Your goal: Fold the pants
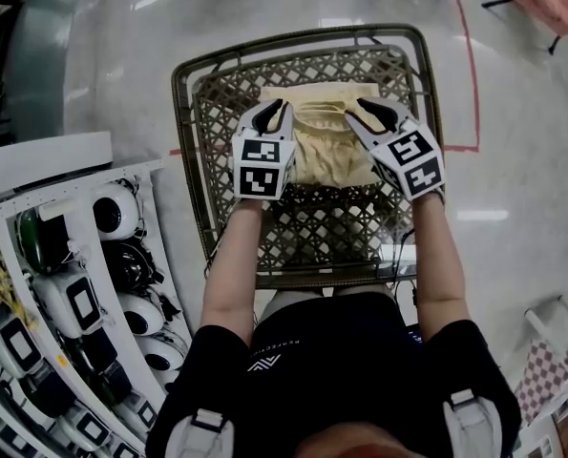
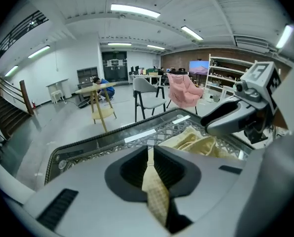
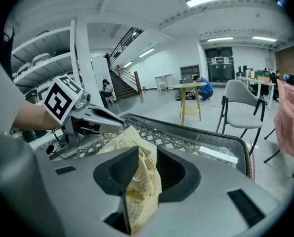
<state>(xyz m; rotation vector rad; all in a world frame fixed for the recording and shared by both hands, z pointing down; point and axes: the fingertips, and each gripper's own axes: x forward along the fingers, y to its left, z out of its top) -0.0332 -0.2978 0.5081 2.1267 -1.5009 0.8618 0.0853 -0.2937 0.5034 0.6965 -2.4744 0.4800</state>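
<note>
Pale yellow pants [image 1: 326, 151] lie bunched on the far half of a wicker lattice table [image 1: 190, 113] with a glass top. My left gripper [image 1: 275, 109] holds the left edge of the pants; in the left gripper view its jaws [image 2: 150, 154] are shut on a thin strip of the yellow cloth [image 2: 155, 191]. My right gripper [image 1: 367, 109] holds the right edge, and in the right gripper view [image 3: 143, 167] a thicker fold of cloth [image 3: 139, 186] is pinched between its pads. The cloth between the two grippers hangs slack and crumpled.
A white rack [image 1: 73, 284] of round devices stands close at the left of the table. Red tape [image 1: 470, 65] marks the floor beyond. A grey chair [image 2: 149, 95], a wooden stool [image 2: 102, 110] and a pink-draped chair [image 2: 184, 90] stand farther off.
</note>
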